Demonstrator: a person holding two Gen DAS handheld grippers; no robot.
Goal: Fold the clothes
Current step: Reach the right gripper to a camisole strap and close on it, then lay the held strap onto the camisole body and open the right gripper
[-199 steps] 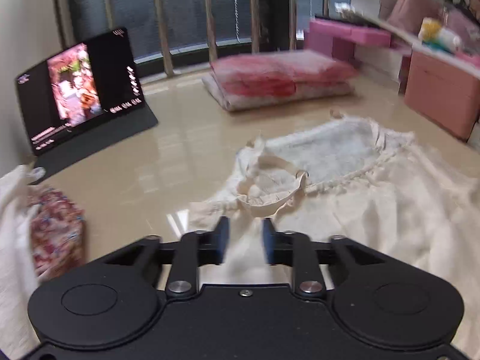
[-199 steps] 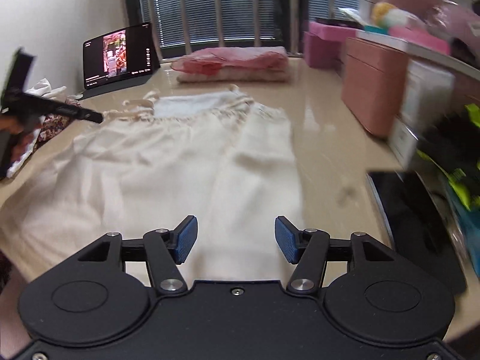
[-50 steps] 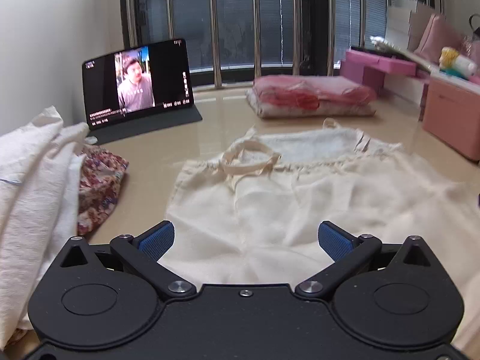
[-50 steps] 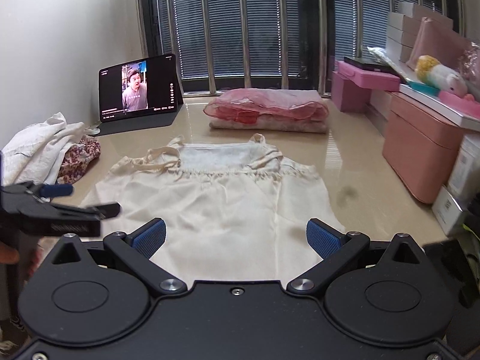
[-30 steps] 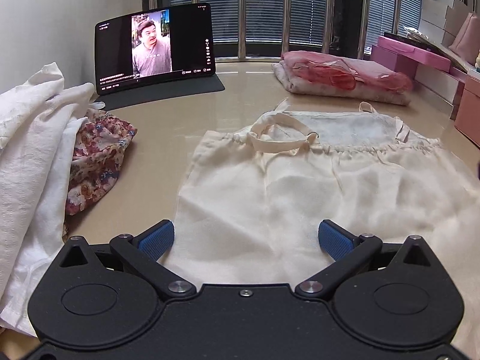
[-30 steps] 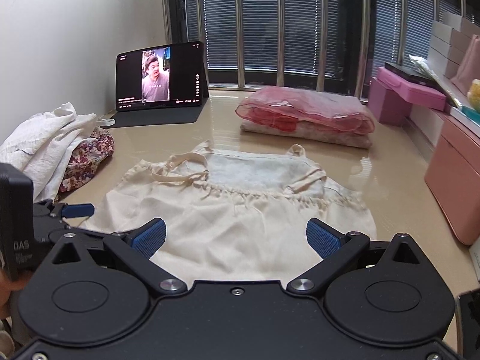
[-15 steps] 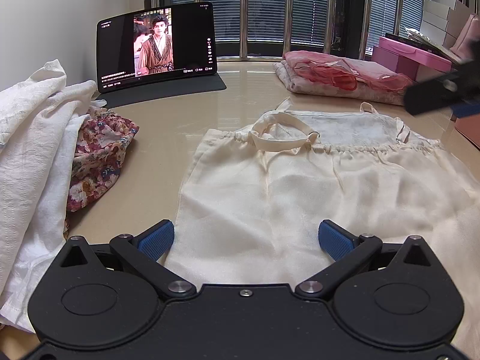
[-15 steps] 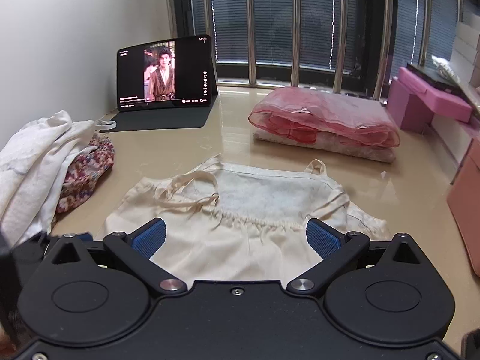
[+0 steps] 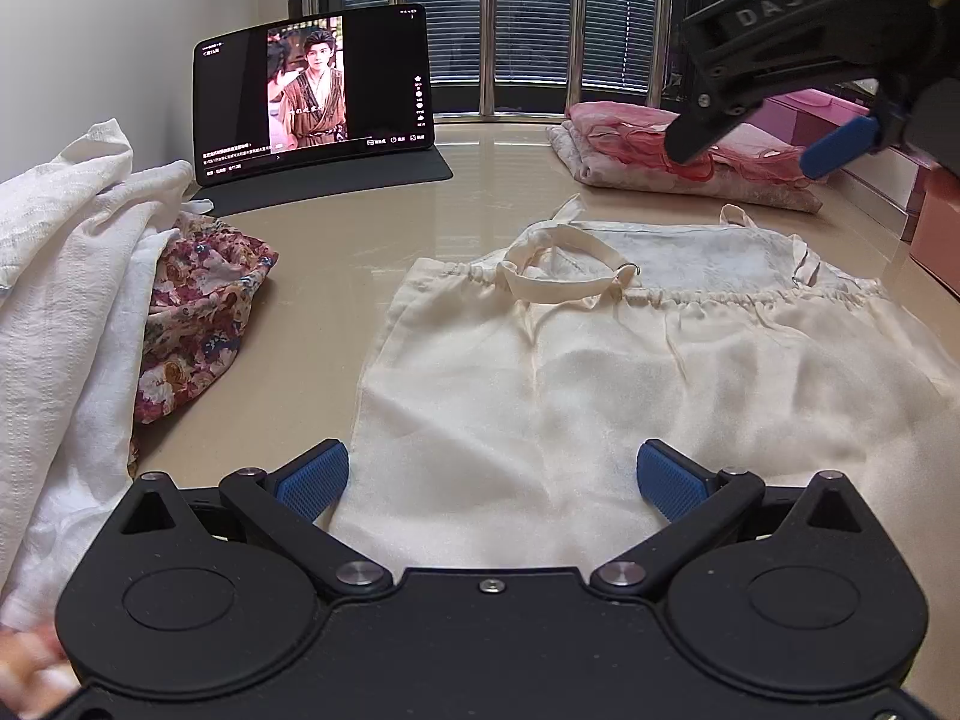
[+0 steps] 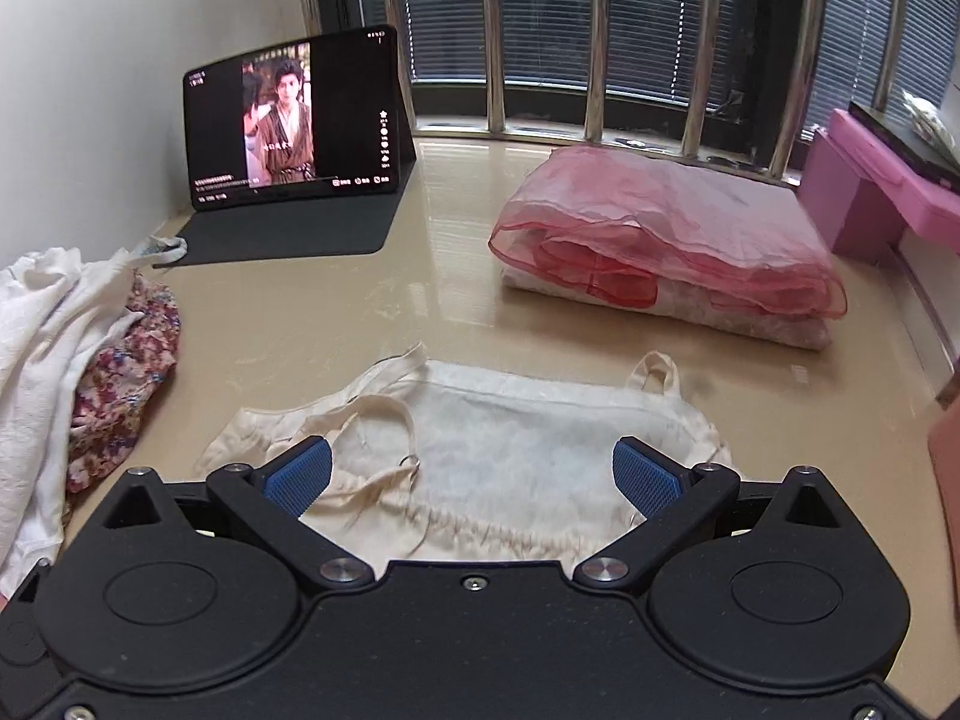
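- Since half a second ago, moved forward and up over the bodice: right gripper, now large at the upper right of the left wrist frame, above the folded pink bundle.
- Seen from its own camera: right gripper with blue pads wide apart, nothing between them, poised over the top edge of the cream camisole dress at lower centre of the frame.
- Low at bottom centre of its frame: left gripper, jaws likewise spread wide and empty, hovering over the skirt part of the cream camisole dress.
- Spread flat on the glossy beige table: that dress, straps toward the window, lace panel at the top.
- Lying looped across the upper left of the bodice: one strap (small metal ring at its right end).
- Peeking past the far edge at right: second strap.
- Heaped at the left edge of both frames: white garment, with a floral cloth tucked just beside it.
- Propped at upper left on its dark cover: tablet, video playing.
- Resting near the window bars, well apart from the dress: folded pink bundle.
- Standing at the right edge: pink box.
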